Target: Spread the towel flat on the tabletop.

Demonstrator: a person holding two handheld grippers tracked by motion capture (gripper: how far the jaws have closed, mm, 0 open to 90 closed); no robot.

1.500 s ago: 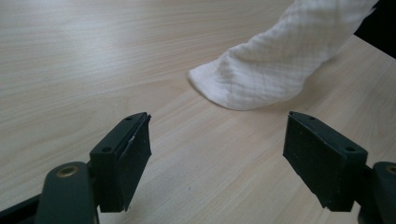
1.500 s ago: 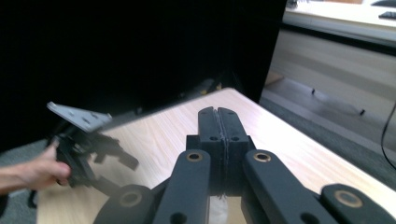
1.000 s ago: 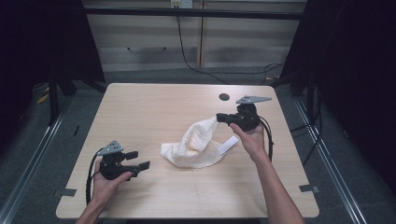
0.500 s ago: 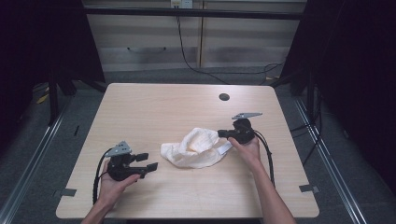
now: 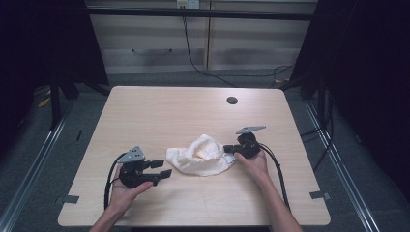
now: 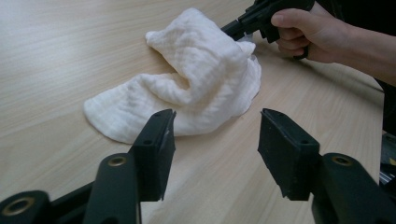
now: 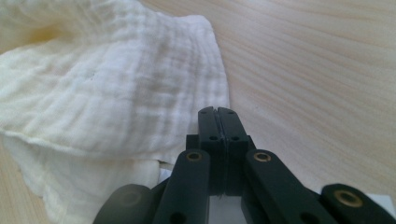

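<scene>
A crumpled white cloth (image 5: 200,155) lies in a heap on the wooden table (image 5: 193,111), a little right of the middle. My right gripper (image 5: 227,149) rests low at the cloth's right edge. In the right gripper view its jaws (image 7: 217,111) stand pressed together at a corner of the cloth (image 7: 116,84), shut on that thin edge. My left gripper (image 5: 163,168) is just left of the cloth, pointing at it. Its jaws (image 6: 215,121) are open and have just been closing, with nothing between them. The cloth (image 6: 196,88) lies a short way ahead of them, with the right gripper (image 6: 233,29) beyond.
A round cable hole (image 5: 232,100) sits near the table's far edge. Each gripper trails a black cable (image 5: 276,169) toward the front edge. Cabinets (image 5: 203,43) stand behind the table, with dark floor on both sides.
The right gripper has come down from above the table and brought the hanging cloth with it, so the cloth now lies in a heap. The left gripper has edged toward the cloth with narrower jaws.
</scene>
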